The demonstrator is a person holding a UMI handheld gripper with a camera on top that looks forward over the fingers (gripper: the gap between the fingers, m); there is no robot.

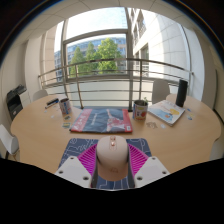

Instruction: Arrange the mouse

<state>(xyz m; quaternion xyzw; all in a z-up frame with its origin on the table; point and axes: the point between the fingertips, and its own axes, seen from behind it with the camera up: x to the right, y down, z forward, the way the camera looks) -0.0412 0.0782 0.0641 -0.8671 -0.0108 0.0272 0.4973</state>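
Observation:
A beige computer mouse (112, 158) sits between my gripper's (112, 165) two fingers, its scroll wheel pointing away from me. The magenta pads (86, 160) touch its left and right sides with no gap showing, so the gripper is shut on the mouse. Under the mouse lies a dark mouse mat with a patterned border (75, 147), at the near edge of a round wooden table (40, 135). I cannot tell whether the mouse rests on the mat or hangs just above it.
Beyond the mat lies a red and blue patterned mat (102, 120). A mug (140, 108) and a book (166, 113) stand to the right, and a small dark cup (64, 106) to the left. A railing and large windows lie behind.

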